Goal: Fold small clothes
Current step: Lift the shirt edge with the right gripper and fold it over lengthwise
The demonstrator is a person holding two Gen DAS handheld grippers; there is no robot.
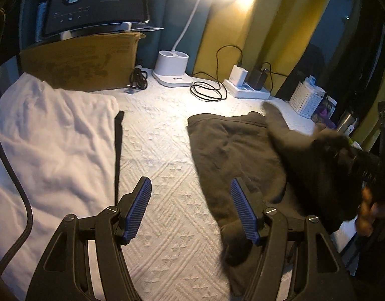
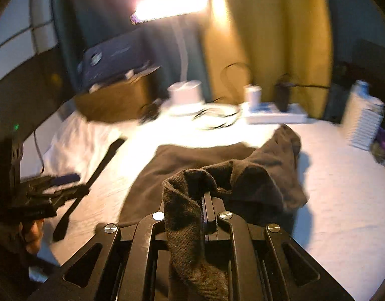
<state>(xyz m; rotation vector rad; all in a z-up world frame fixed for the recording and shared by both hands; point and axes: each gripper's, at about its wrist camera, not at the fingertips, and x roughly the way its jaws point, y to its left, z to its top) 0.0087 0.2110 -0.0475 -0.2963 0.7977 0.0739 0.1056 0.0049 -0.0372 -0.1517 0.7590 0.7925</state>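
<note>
Bare quilt (image 1: 162,150) between white blanket (image 1: 54,135) and dark garment (image 1: 232,145) (strap (image 1: 118,145) alongside).

garment (image 1: 230,145): dark brownish grey, plain, centre right of the left wrist view
bedspread (image 1: 167,165): white, with a raised diamond and zigzag weave
towel (image 1: 54,130): plain white, at left
strap (image 1: 118,145): black, beside the towel
left gripper (image 1: 191,209): black frame, blue ribbed pads (image 1: 139,209)
right gripper (image 2: 205,208): black, silver screws
box (image 1: 79,62): brown cardboard, upper left
lamp (image 1: 171,69): white
curtain (image 1: 267,25): mustard yellow, upper right
basket (image 1: 305,100): white lattice
</note>
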